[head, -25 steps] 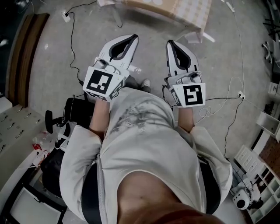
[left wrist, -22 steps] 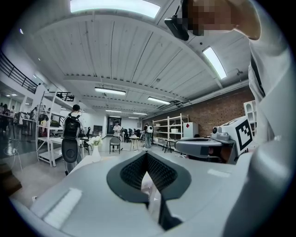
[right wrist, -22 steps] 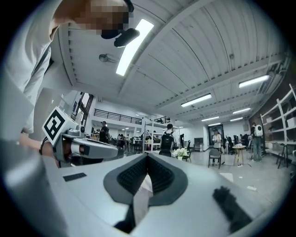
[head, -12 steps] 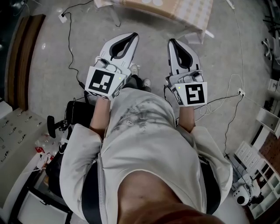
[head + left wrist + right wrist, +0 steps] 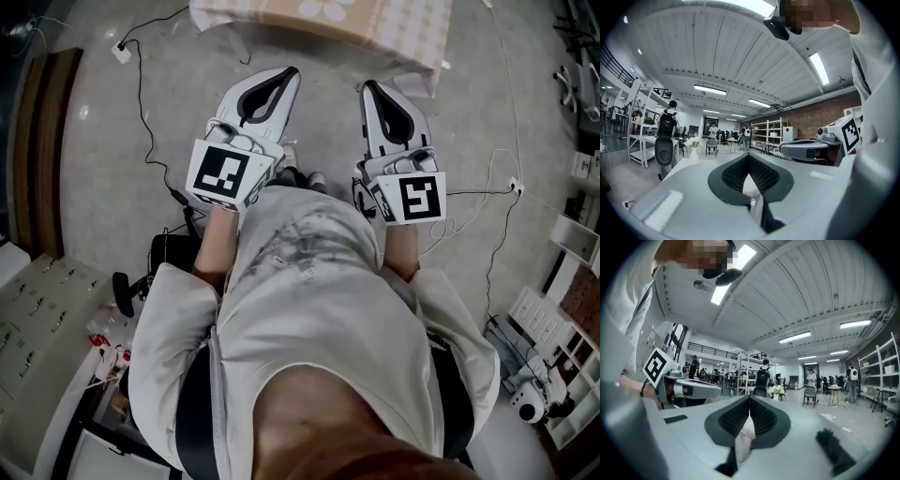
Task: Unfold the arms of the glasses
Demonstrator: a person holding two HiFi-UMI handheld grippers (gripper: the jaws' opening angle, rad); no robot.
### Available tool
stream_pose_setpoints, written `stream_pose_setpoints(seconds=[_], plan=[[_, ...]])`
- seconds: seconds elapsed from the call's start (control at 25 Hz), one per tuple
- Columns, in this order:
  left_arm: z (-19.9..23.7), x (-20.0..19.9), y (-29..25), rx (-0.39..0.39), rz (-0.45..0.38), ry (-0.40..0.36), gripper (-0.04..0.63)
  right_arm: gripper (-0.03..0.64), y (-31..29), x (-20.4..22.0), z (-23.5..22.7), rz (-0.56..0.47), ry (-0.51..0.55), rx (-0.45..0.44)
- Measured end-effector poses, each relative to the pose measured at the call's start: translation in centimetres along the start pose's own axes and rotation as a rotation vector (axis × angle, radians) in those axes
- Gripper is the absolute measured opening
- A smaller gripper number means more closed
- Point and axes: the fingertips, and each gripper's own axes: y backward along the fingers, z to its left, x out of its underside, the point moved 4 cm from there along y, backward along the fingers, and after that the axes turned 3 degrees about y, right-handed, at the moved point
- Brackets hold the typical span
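No glasses show in any view. In the head view both grippers are held level in front of the person's body, side by side over the floor. My left gripper (image 5: 281, 75) has its jaws closed tip to tip with nothing between them; in its own view they meet (image 5: 748, 157) over a pale tabletop. My right gripper (image 5: 367, 90) is shut and empty as well (image 5: 749, 399). Each gripper shows in the other's view, the right gripper (image 5: 806, 150) at the right and the left gripper (image 5: 689, 389) at the left. A table with a checked cloth (image 5: 375, 23) lies just ahead.
A vase of white flowers (image 5: 695, 143) stands on the table ahead. Cables (image 5: 141, 103) and a power strip (image 5: 120, 52) lie on the floor. White shelves (image 5: 572, 375) stand at the right, black gear (image 5: 164, 253) at the left. People and chairs fill the hall beyond.
The floor has slid down the head view and more of the cloth-covered table has come in at the top. Both grippers stay side by side and shut.
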Motion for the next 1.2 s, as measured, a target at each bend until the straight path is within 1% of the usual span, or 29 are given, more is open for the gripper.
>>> stream_pose_setpoints(seconds=[0.2, 0.52, 0.88, 1.2], plan=[[2.0, -0.3, -1.2, 0.039, -0.002, 0.002, 0.009, 0.018, -2.1, -0.4, -0.3, 0.004, 0.005, 0.034], [4.4, -0.3, -4.1, 0.062, 0.006, 0.017, 0.009, 0.018, -5.1, -0.1, -2.0, 0.024, 0.002, 0.050], [7.0, -0.2, -7.6, 0.033, 0.018, 0.011, 0.009, 0.018, -8.9, 1.3, -5.1, 0.020, -0.013, 0.018], [9.3, -0.4, -12.4, 0.006, 0.036, 0.018, 0.009, 0.018, -12.6, 1.9, -9.2, 0.021, -0.025, -0.017]])
